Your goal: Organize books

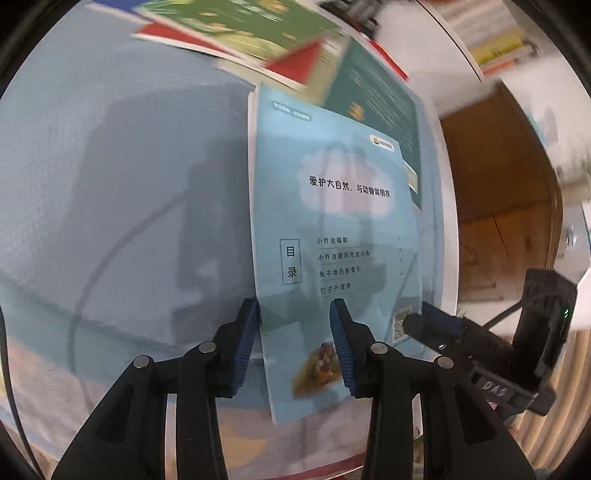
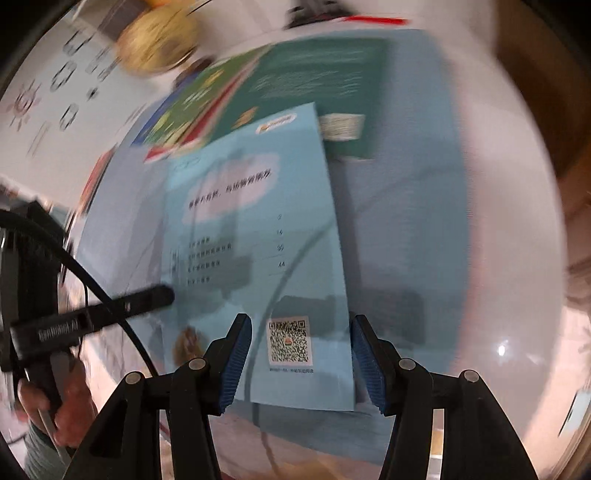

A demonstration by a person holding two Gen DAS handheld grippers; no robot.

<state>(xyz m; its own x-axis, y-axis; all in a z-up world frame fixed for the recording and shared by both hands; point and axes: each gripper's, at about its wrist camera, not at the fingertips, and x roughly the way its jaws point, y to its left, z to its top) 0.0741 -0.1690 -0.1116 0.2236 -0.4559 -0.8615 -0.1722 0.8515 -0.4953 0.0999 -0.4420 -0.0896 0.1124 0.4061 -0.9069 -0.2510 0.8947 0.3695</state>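
Two Grippers Over One Blue Book

Two grippers hang above the thin light-blue paper book (image 1: 332,221) lying flat on the blue cloth table (image 1: 110,166). I have my left gripper (image 1: 293,343) at the book's near left edge and my right gripper (image 2: 301,363) at its near right corner. Both sets of jaws are partly open, holding nothing. I think I am about to pick it up, so next I must go lower and squeeze. My right view shows a hand (image 2: 70,413); my left view shows a wooden floor (image 1: 498,184). More books (image 1: 240,29) sit behind.
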